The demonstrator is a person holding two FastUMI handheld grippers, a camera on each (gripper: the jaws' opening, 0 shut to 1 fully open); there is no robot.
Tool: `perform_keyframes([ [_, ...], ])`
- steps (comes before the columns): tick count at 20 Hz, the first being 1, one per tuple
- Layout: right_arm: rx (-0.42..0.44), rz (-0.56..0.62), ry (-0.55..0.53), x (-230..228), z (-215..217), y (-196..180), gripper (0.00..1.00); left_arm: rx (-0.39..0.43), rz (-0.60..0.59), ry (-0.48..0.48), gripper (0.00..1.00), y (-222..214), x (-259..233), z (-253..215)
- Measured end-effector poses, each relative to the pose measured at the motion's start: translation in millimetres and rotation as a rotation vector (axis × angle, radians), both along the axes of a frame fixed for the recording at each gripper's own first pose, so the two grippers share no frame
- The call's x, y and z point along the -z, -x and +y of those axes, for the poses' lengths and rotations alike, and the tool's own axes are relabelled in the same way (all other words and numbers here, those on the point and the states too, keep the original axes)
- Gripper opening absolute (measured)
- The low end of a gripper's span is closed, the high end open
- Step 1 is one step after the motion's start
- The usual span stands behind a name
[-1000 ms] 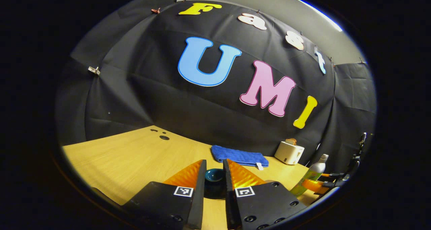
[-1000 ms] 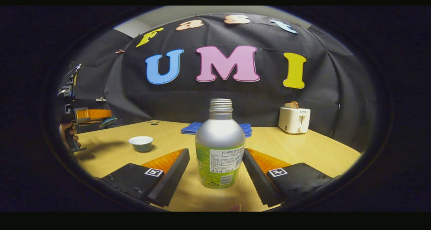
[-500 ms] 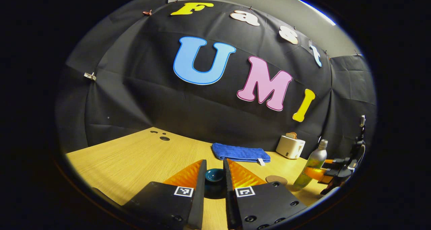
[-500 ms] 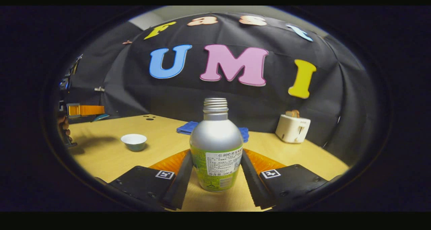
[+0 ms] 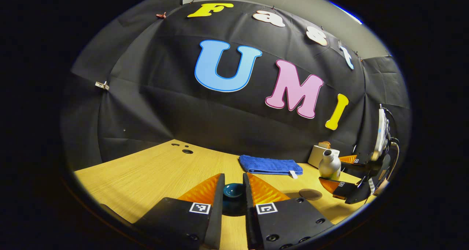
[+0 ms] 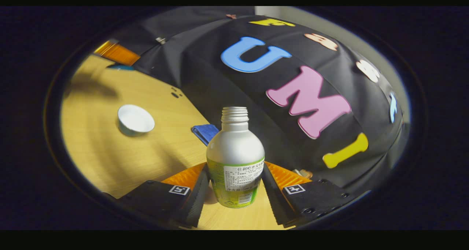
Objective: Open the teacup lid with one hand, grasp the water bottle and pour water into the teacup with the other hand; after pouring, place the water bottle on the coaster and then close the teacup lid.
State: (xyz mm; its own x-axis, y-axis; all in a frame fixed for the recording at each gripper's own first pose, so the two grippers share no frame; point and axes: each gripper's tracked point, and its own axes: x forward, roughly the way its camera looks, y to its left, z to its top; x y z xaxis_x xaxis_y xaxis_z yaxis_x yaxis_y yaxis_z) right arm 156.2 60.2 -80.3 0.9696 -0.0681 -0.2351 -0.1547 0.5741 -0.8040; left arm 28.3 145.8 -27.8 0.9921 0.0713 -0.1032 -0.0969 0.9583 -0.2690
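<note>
My left gripper (image 5: 233,177) is shut on the dark teal teacup lid (image 5: 233,190) and holds it above the wooden table (image 5: 154,176). My right gripper (image 6: 234,169) is shut on the silver and green water bottle (image 6: 235,158), which has no cap and is lifted and tilted. The open teacup (image 6: 135,120), white inside, stands on the table to the left of the bottle. In the left gripper view the bottle (image 5: 329,165) hangs at the far right in the right gripper (image 5: 339,172), above and behind the round brown coaster (image 5: 310,194).
A folded blue towel (image 5: 271,165) lies at the back of the table, with a white toaster (image 5: 317,153) to its right. Small dark holes (image 5: 187,151) mark the table's far left. The black cloth wall closes the back.
The right gripper closed on the bottle, lifted it off the table and tilted it, so its view has rolled. The left gripper keeps the lid and has barely moved.
</note>
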Motion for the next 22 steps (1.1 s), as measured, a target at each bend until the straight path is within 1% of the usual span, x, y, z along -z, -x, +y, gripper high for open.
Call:
perform_keyframes([
  [1, -0.021, 0.001, 0.065, 3.1, 2.4, -2.1, 0.78, -0.002, 0.002, 0.004, 0.31, -0.2, 1.0, 1.5],
  [3, -0.057, 0.001, 0.159, 2.6, 9.5, -7.8, 0.78, 0.0, 0.0, 0.022, 0.31, -0.6, 2.2, 2.5],
  [7, -0.121, -0.001, 0.307, 6.6, 20.8, -11.1, 0.78, 0.001, 0.009, 0.041, 0.3, -2.2, 8.4, 4.8],
  [11, -0.184, -0.005, 0.456, 9.0, 36.9, -26.5, 0.77, 0.002, 0.014, 0.045, 0.31, -3.5, 10.7, 5.4],
  [15, -0.227, -0.011, 0.553, 10.9, 46.3, -28.5, 0.77, -0.005, 0.022, 0.045, 0.31, -2.6, 12.0, 6.8],
  [16, -0.235, -0.009, 0.57, 12.4, 47.1, -30.7, 0.81, -0.005, 0.023, 0.048, 0.31, -3.1, 12.2, 7.2],
  [17, -0.243, -0.01, 0.592, 13.3, 47.8, -31.8, 0.77, -0.003, 0.023, 0.049, 0.31, -3.7, 13.2, 6.1],
  [22, -0.303, -0.004, 0.726, 17.5, 61.1, -32.1, 0.77, 0.005, 0.023, 0.055, 0.31, -2.5, 12.1, 3.6],
])
